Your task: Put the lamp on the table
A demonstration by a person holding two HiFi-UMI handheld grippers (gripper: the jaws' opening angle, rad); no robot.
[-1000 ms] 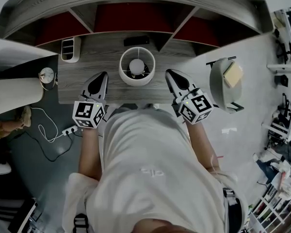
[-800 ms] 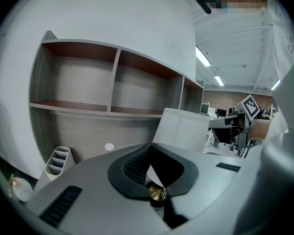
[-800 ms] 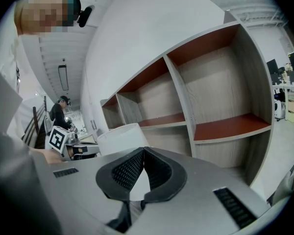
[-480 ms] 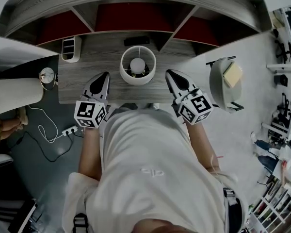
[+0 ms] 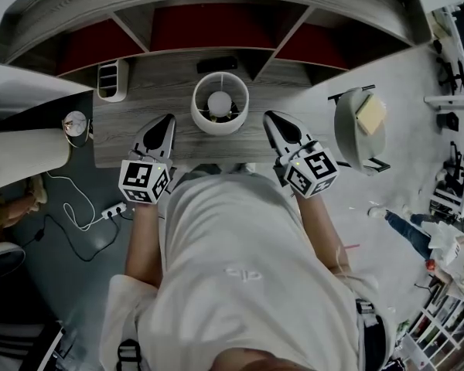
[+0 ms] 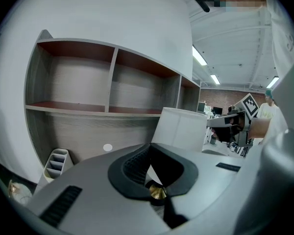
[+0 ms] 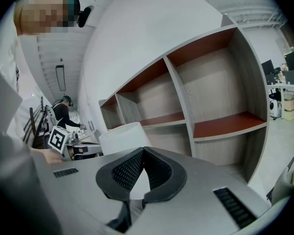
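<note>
While its jaws press together on nothing, the left gripper (image 5: 165, 122) sits at 8 o'clock of the lamp (image 5: 220, 103), the right gripper (image 5: 273, 118), likewise closed, at 4; the lamp stands upright on the table (image 5: 139, 103), shade mouth up, shelf (image 5: 216, 23) at 12.

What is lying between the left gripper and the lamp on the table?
Nothing. The head view shows only a bare strip of table between the left gripper and the lamp.

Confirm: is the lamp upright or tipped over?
Upright. In the head view the lamp shows a full round shade rim around its bulb, standing on the table.
</note>
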